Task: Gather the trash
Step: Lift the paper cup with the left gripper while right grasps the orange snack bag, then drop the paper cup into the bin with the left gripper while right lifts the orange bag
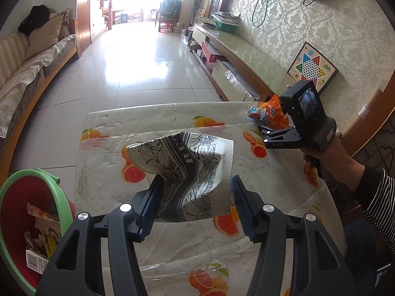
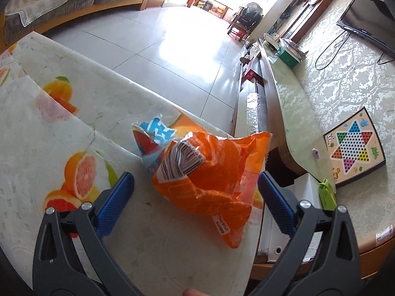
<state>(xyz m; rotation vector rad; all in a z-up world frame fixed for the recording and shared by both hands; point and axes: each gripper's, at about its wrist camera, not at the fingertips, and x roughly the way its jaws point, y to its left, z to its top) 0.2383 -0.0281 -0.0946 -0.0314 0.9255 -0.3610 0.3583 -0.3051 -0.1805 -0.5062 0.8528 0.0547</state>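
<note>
My left gripper (image 1: 195,192) is shut on a crumpled paper cup (image 1: 187,170) with black-and-white floral print and holds it above the table (image 1: 103,123). An orange plastic snack bag (image 2: 209,175) with a blue-and-white wrapper (image 2: 158,133) beside it lies near the table's far right corner. My right gripper (image 2: 196,190) is open with its jaws either side of the orange bag, not touching it. The right gripper (image 1: 265,135) and the orange bag (image 1: 274,112) also show in the left wrist view.
A red bin with a green rim (image 1: 27,222) holding paper scraps stands on the floor left of the table. A sofa (image 1: 27,74) lines the left wall. A long low cabinet (image 2: 279,93) with a checkers board (image 2: 353,148) runs along the right wall.
</note>
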